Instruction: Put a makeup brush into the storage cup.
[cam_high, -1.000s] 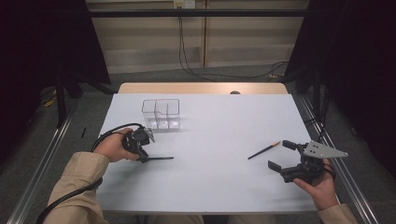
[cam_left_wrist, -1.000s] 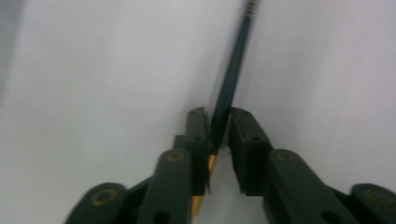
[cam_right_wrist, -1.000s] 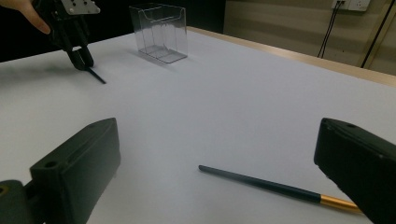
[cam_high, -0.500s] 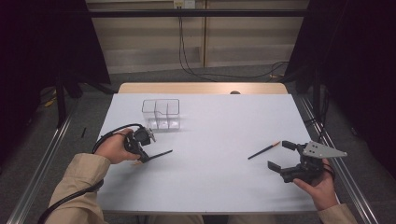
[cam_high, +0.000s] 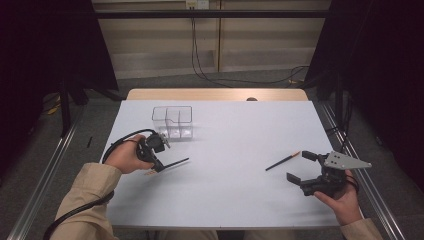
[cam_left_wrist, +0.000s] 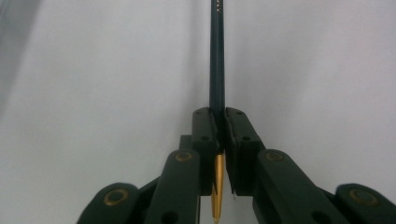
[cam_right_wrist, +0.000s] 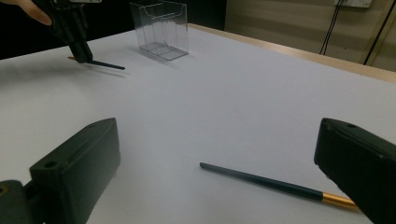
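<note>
**Tongs clamped on one pencil, the clear holder just behind**

Left tongs (cam_high: 159, 166) are clenched on the dark green pencil (cam_high: 175, 163), and the left gripper view confirms it: both jaws pinch the shaft near its gold end, the gold tip poking back between the links while the long green barrel (cam_left_wrist: 217, 56) runs straight out ahead. From the high view I read the pencil as nearly level, its free end aimed right and a touch away from me, low over the white counter (cam_high: 235, 140).

What my next move turns on is the clear holder (cam_high: 173, 121). It sits just beyond the left hand (cam_high: 125, 156), toward the far edge and slightly to the right of the tongs, close by but not touching. Its compartments open upward, so I judge the pencil's long axis has to swing from level to upright before it can drop in. That means a wrist roll plus a short carry forward. The risk I see is the free end clipping the holder's near wall.

Further out, a second pencil (cam_high: 282, 161) lies flat on the counter, slanted, gold end toward the far right. Right tongs (cam_high: 306, 166) sit released just beside it, jaws spread wide with nothing between them; in the right gripper view that pencil (cam_right_wrist: 261, 179) lies across, ahead of the gap. That hand (cam_high: 340, 200) is clearly nearer to it, and well apart from the holder.
</note>
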